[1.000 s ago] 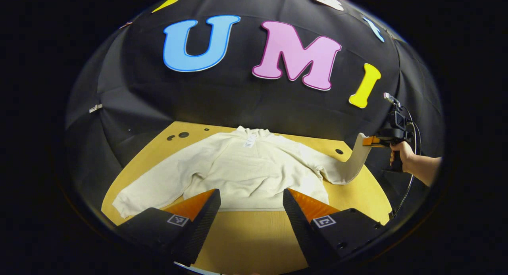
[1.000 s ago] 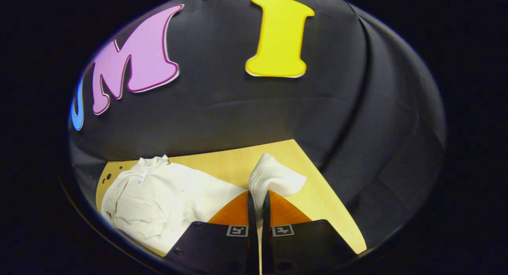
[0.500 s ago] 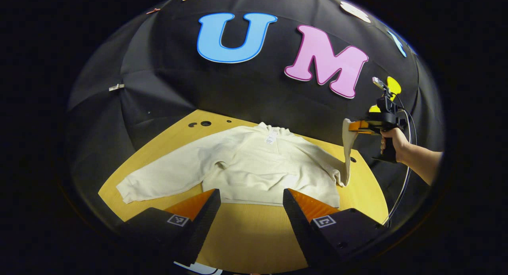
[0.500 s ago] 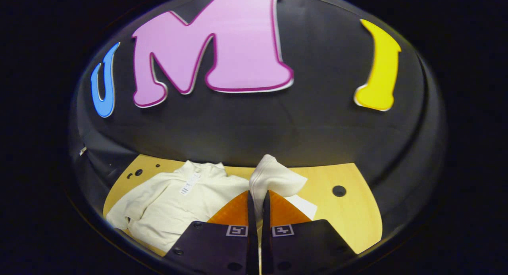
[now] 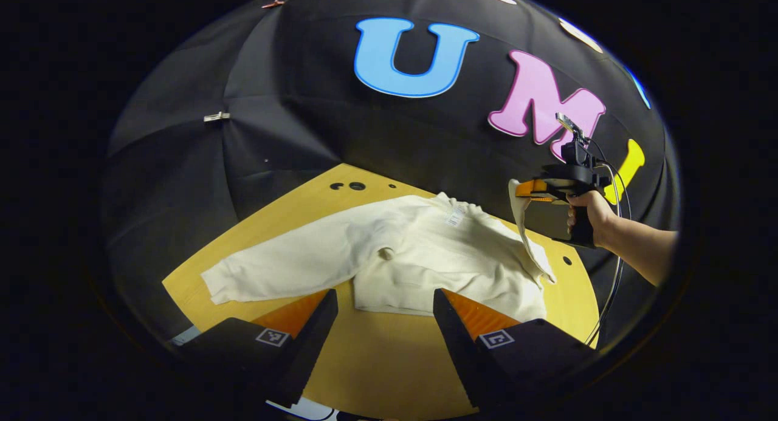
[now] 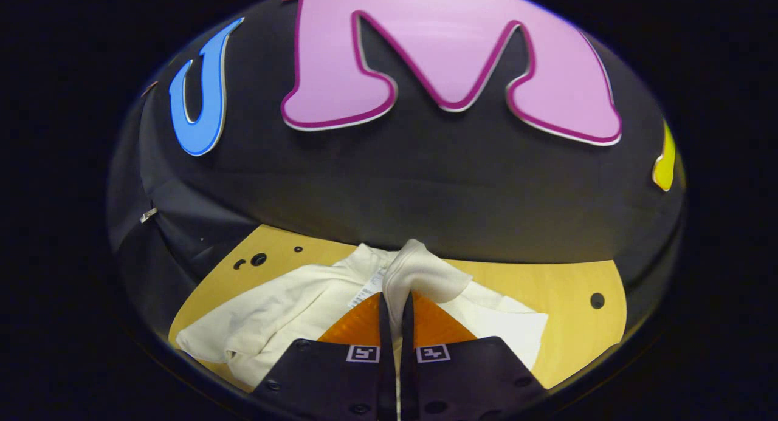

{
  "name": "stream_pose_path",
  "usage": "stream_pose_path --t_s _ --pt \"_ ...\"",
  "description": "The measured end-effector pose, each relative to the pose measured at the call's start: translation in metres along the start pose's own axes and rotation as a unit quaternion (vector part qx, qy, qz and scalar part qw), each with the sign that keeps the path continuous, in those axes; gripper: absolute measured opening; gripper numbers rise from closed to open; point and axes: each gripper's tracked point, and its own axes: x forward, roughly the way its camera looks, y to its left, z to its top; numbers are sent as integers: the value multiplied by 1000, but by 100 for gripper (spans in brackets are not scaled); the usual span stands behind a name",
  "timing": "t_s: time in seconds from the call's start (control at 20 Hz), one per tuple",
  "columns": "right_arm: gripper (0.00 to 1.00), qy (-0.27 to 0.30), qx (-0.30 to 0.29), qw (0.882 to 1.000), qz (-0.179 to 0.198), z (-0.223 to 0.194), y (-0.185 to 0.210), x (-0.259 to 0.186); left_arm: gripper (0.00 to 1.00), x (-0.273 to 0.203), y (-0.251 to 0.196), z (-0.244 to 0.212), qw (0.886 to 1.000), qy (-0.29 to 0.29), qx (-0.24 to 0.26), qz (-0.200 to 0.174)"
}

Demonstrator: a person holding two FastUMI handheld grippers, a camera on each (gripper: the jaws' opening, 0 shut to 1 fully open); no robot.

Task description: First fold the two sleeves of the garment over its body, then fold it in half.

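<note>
Cream long-sleeved fleece sweatshirt [image 5: 419, 257] lies flat on the round yellow wooden bench [image 5: 377, 360], collar toward 12 o'clock in the left gripper view. Right hand-held gripper [image 6: 395, 314] is clenched on the cuff [image 6: 419, 275] of the right sleeve [image 5: 527, 236], held raised above the body at 3 o'clock. Left hand-held gripper [image 5: 385, 324] is released, hovering at 6 o'clock near the hem. Left sleeve [image 5: 285, 269] lies spread toward 9 o'clock, unfolded.

Risks, as judged:
- Thin pinch on the cuff; it may slip out mid-carry.
- Lifting drags the shoulder, so the body could bunch or shift.
- An early release would land the sleeve crooked.
</note>
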Motion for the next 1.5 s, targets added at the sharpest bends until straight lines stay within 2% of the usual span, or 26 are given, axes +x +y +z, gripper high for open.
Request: stream_pose_path --t_s 0.35,0.5,0.55,0.6,0.7,0.85,0.95,1.0,1.05,1.1,1.25,1.3,1.35,1.4,1.5 --pt "7 11 -21 998 50 -13 92 46 97 -2 47 -3 999 7 -29 44" --pt "7 16 -31 997 67 -24 126 68 97 0 66 -12 996 15 -61 59" --pt "17 17 -34 997 71 -29 137 74 97 1 71 -13 996 17 -68 60" --pt "7 19 -34 996 76 -36 147 82 97 3 81 -15 995 18 -72 66" --pt "7 23 -39 996 81 -47 160 93 97 5 94 -13 994 19 -79 75" --pt "13 27 -60 995 74 -60 166 105 97 9 111 -10 992 14 -82 92" --pt "21 19 -62 994 85 -60 179 108 97 12 118 -8 992 9 -77 98" --pt "46 16 -61 994 91 -60 183 107 97 15 125 -9 992 6 -68 103" --pt "36 16 -56 993 101 -60 188 103 97 18 131 -9 992 6 -60 110" --pt "42 15 -52 992 113 -59 195 99 97 21 137 -7 992 3 -57 115" --pt "100 0 -70 990 122 -52 192 83 97 27 152 1 990 -11 -57 129" --pt "96 -4 -77 990 119 -52 188 78 98 28 159 4 989 -16 -54 138" --pt "87 -8 -82 990 114 -51 182 71 97 29 164 4 988 -18 -51 146" --pt "98 -13 -83 990 110 -49 177 63 98 32 169 5 987 -19 -50 153" --pt "98 -21 -79 991 105 -45 163 45 97 37 177 5 985 -23 -57 161"
